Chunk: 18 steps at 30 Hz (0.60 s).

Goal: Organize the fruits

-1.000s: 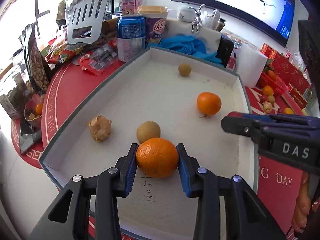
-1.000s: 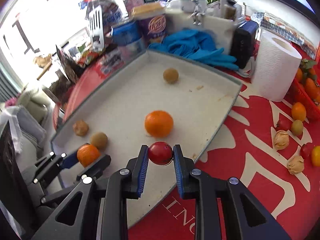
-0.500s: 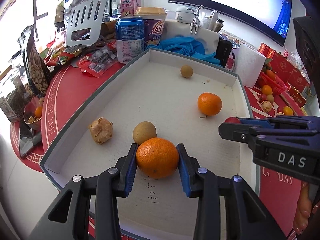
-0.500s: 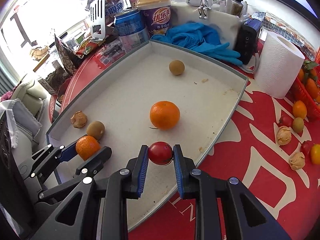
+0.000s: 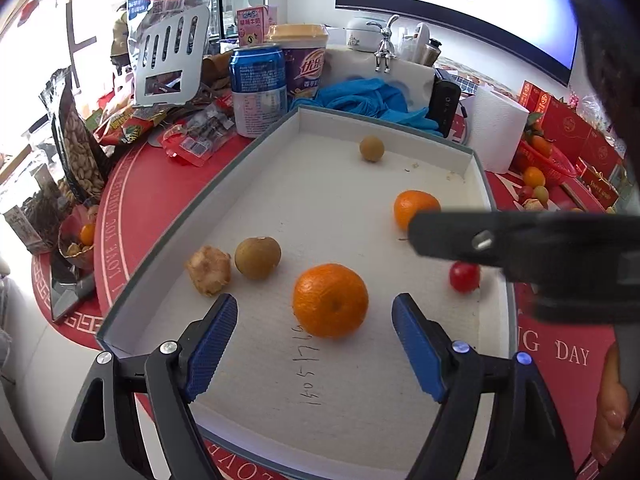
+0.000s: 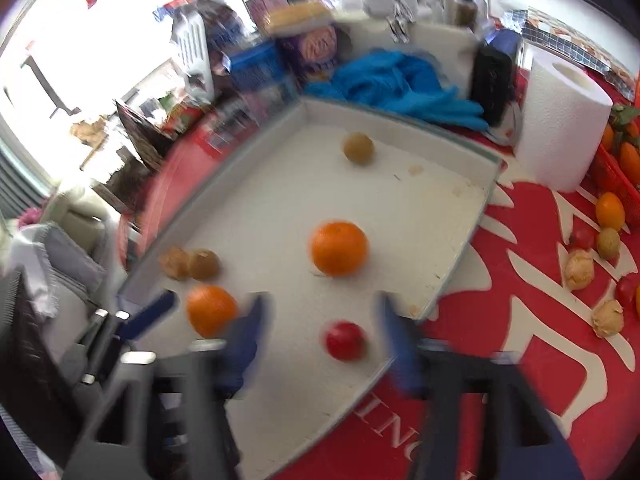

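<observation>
A shallow white tray with a grey rim lies on the red tablecloth. My left gripper is opening, and an orange rests on the tray floor between its blue pads, touching neither. My right gripper, blurred, is also opening over the tray's near right corner, with a small red tomato lying free between its fingers. A second orange sits mid-tray. A brown round fruit and a knobbly tan lump lie by the left wall. Another small brown fruit is at the far end.
Behind the tray stand a blue can, a purple cup and a blue cloth. A paper towel roll and a red basket stand on the right. Several loose fruits lie there on the red cloth.
Both grippers have opened. The left let go of the orange and the right let go of the red tomato; both fruits now lie on the tray floor.
</observation>
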Each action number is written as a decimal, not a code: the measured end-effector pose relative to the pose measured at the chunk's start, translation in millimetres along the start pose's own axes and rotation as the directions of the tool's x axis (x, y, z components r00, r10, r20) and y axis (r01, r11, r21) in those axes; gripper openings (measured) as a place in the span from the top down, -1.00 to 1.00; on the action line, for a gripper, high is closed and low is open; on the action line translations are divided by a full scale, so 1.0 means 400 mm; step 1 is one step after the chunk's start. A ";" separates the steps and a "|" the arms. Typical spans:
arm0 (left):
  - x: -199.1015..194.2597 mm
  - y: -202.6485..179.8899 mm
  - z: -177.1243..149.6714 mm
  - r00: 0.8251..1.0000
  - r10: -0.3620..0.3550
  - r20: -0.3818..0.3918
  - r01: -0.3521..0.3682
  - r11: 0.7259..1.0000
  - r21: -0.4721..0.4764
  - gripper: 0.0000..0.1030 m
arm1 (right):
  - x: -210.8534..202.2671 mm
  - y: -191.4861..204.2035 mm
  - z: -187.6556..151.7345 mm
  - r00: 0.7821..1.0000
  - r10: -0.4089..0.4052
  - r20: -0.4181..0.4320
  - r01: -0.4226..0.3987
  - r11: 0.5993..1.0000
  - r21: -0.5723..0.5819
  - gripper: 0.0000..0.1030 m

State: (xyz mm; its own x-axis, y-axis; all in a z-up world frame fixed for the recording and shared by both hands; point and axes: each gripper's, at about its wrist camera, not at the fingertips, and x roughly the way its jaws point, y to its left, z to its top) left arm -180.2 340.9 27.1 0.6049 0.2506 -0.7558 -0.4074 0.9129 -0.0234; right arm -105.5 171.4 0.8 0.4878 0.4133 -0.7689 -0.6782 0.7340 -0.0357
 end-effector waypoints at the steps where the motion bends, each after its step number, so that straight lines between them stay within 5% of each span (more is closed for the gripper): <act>1: 0.000 0.002 0.001 1.000 0.006 -0.001 -0.006 1.000 -0.002 -0.61 | -0.012 0.007 0.004 1.000 -0.014 0.019 0.014 1.000 -0.006 -1.00; 9: -0.031 -0.021 0.016 1.000 0.018 0.016 -0.018 1.000 0.018 -0.61 | -0.114 -0.039 0.008 0.988 -0.067 0.141 0.060 0.997 0.056 -1.00; 18: -0.090 -0.218 0.017 0.997 -0.082 0.016 0.077 0.977 0.200 -0.63 | -0.220 -0.273 -0.135 0.954 -0.283 0.098 0.246 0.927 0.284 -1.00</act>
State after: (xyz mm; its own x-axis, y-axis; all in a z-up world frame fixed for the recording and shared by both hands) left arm -161.9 254.6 60.6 0.6469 0.1798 -0.7410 -0.2145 0.9755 0.0494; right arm -104.0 25.7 37.8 0.7113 0.2392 -0.6610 -0.3525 0.9349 -0.0411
